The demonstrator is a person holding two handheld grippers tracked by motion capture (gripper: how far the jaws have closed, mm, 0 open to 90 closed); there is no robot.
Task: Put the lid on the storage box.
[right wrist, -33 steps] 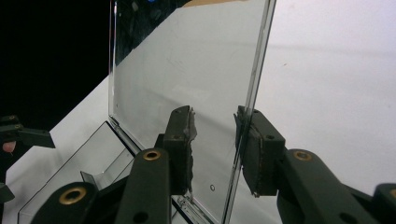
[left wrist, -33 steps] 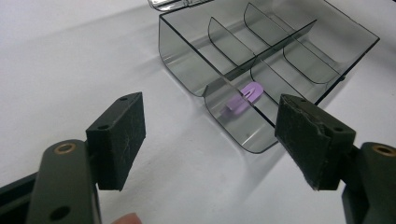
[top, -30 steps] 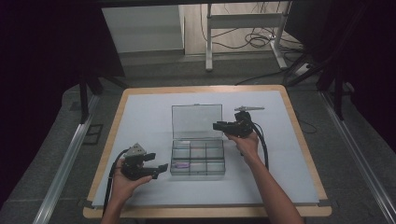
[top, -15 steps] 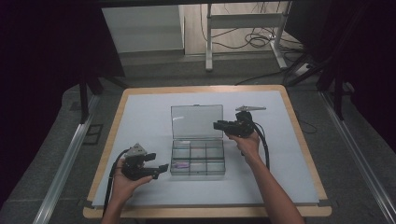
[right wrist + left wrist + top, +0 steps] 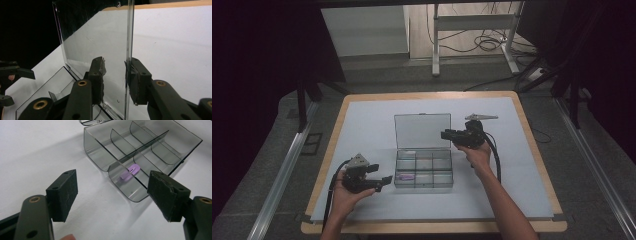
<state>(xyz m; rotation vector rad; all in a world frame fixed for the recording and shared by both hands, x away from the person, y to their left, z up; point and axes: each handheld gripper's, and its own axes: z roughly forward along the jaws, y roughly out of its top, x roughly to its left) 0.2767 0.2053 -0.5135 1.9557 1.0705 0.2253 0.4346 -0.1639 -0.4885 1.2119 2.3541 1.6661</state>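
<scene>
Beside the clear compartment box [image 5: 424, 169], at its right, the right gripper [image 5: 447, 135] reaches across to the raised lid [image 5: 422, 130]. In the right gripper view its jaws straddle the lid's right edge [image 5: 128, 37], narrowed around it; one pad seems to touch the pane and the other stands a little off, so I cannot tell whether they truly pinch it. The lid stands upright behind the box's trays. The likely step is swinging this lid on its hinge, and it should go best if the jaws settle squarely on the edge before any push, then follow the hinge's arc rather than dragging sideways, since the light box could slide on the white table [image 5: 362, 125].

Left of the box, the left gripper [image 5: 386, 179] hovers low with its jaws spread wide and nothing between them, aimed at the box's near left corner, where a small purple piece [image 5: 130, 171] lies in a compartment. It could steady that corner. Both forearms come in from the near table edge, the right one stretched farther forward, its gripper held level.
</scene>
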